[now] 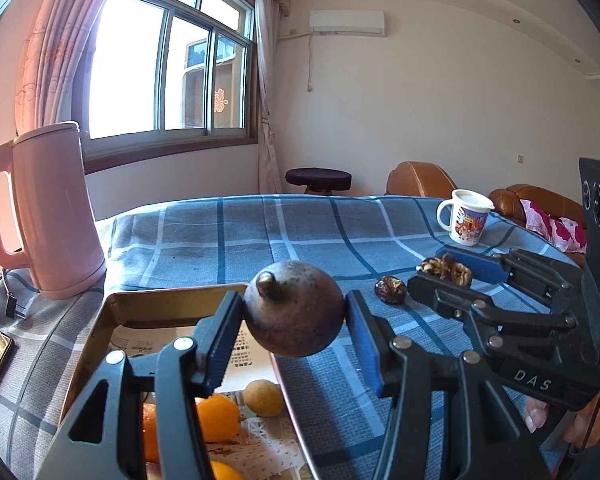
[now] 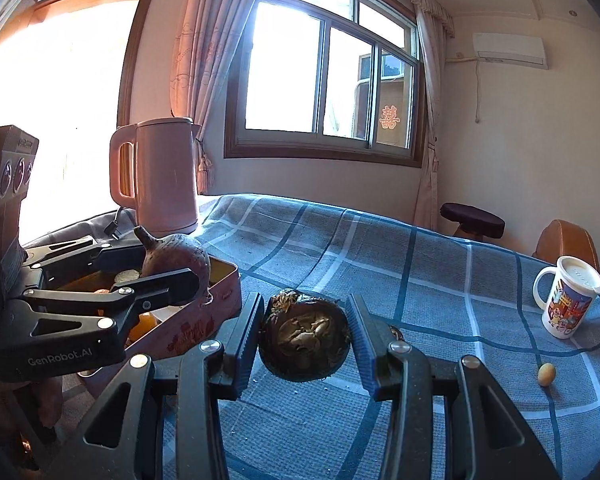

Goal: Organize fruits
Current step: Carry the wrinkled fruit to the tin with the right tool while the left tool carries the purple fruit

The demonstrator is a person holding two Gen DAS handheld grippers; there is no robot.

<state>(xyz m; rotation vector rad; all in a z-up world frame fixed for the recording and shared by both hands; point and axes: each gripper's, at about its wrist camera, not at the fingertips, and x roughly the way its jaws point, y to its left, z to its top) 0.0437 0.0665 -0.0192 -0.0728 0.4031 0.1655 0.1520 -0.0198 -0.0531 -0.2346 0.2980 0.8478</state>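
Holding a dark round fruit above the tin, the left gripper should lower before releasing; the right gripper clamps a split fruit beside the tin.

Dark round fruit over tin; split fruit above cloth.

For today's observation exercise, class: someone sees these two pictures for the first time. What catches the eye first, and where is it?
First, the dark round fruit clamped in the left gripper, held at the edge of the tin box of oranges. Next, the split-open dark fruit gripped by the right gripper above the blue checked tablecloth. Behind stand a pink kettle by the bright window and a lidded cartoon mug at the right.
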